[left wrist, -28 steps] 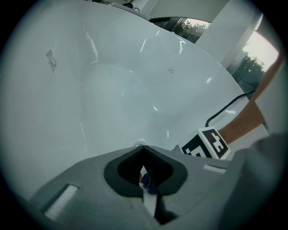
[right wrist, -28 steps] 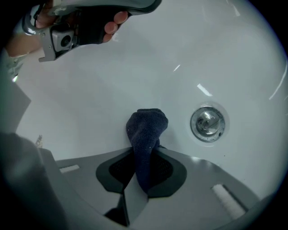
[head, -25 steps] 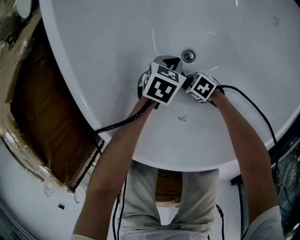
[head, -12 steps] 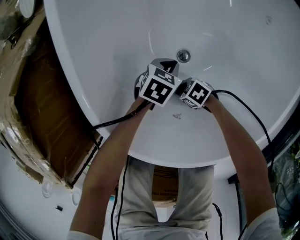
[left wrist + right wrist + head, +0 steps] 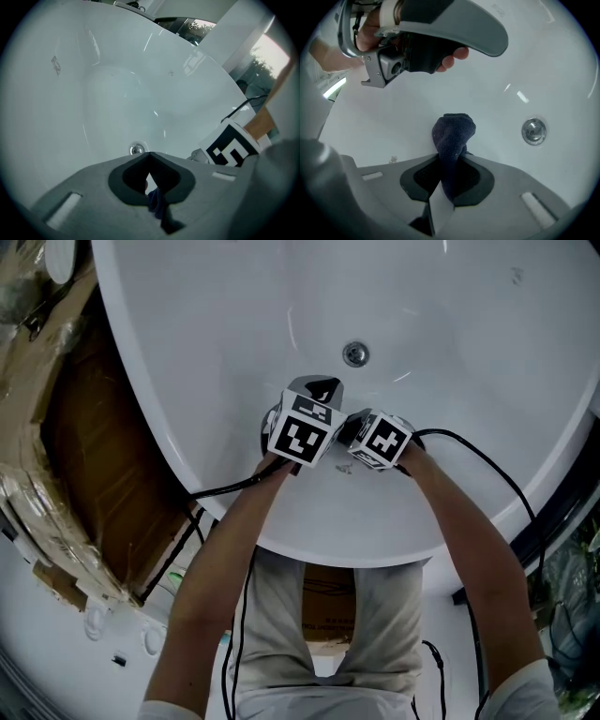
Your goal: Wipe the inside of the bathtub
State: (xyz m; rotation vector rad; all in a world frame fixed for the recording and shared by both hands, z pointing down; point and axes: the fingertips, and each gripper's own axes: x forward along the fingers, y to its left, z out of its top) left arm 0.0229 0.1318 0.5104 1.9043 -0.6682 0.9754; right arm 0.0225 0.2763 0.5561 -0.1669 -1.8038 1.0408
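The white bathtub (image 5: 187, 334) fills the head view, its chrome drain (image 5: 354, 353) (image 5: 533, 130) (image 5: 136, 149) just beyond both grippers. My right gripper (image 5: 449, 158) is shut on a dark blue cloth (image 5: 453, 136), whose bunched end sticks out past the jaws and lies against the tub's inner surface. My left gripper (image 5: 149, 154) hovers just left of and above it, with its jaws meeting at the tips. A scrap of dark blue (image 5: 157, 202) shows through the gap behind those tips. In the head view the marker cubes (image 5: 302, 430) (image 5: 380, 440) sit side by side.
A brown panel wrapped in cardboard and plastic (image 5: 84, 456) stands against the tub's left outer side. Black cables (image 5: 225, 489) trail over the near rim (image 5: 375, 549) toward the person's legs. A small speck (image 5: 393, 160) marks the tub surface near the right gripper.
Both grippers have slid together away from the drain, toward the near wall of the tub. The cloth stays in the right gripper.
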